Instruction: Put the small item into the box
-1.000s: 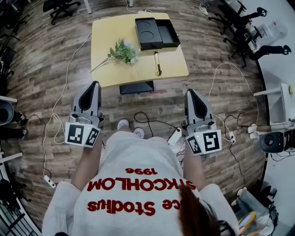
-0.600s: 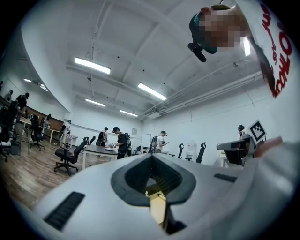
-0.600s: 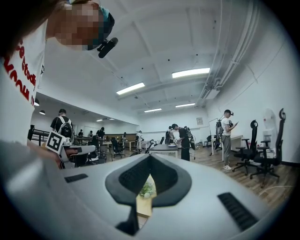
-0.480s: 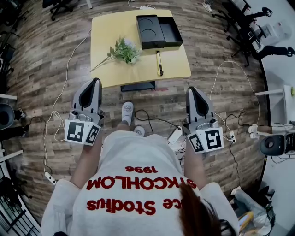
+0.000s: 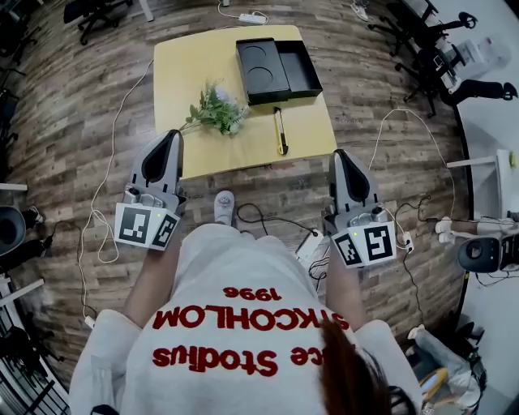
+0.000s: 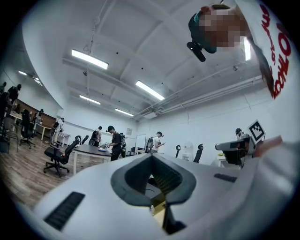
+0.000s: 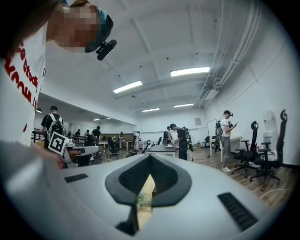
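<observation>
Head view, surface: one yellow desk (image 5: 195,65) stood at 12 o'clock from the person, on a wood-plank floor (image 5: 73,130).
Head view, room: black office chairs (image 5: 91,10) stood at the 10 o'clock and 2 o'clock edges; I could not count them for sure.
Head view, box: one black box (image 5: 298,69) lay open in two halves side by side at the desk's 1 o'clock corner. The left half had a round recess.
Head view, small item: one slim yellow-and-black small item (image 5: 280,131) lay on the desk just at 6 o'clock of the box, outside it.
Head view, plant: one green sprig (image 5: 217,109) lay at 9 o'clock of the small item, apart from it.
Head view, grippers: two in all. The left hand-held gripper (image 5: 171,136) was at 8 o'clock of the desk and the right hand-held gripper (image 5: 340,154) at 5 o'clock. Both pointed toward 12 o'clock, and each carried one marker cube.
Left gripper view, jaws: the left hand-held gripper (image 6: 151,157) had its jaws together at the tips, with nothing held. A sliver of yellow desk (image 6: 158,206) showed through the slot below.
Left gripper view, room: a white hall with ceiling strip lights (image 6: 90,59), at least four. Several people (image 6: 114,140) stood at far tables.
Right gripper view, jaws: the right hand-held gripper (image 7: 149,157) was fully closed and empty. The green sprig (image 7: 140,199) showed small through the slot.
Right gripper view, room: the same white ceiling, with wood floor (image 7: 262,180) at 4 o'clock. One person (image 7: 226,138) stood at 3 o'clock.
</observation>
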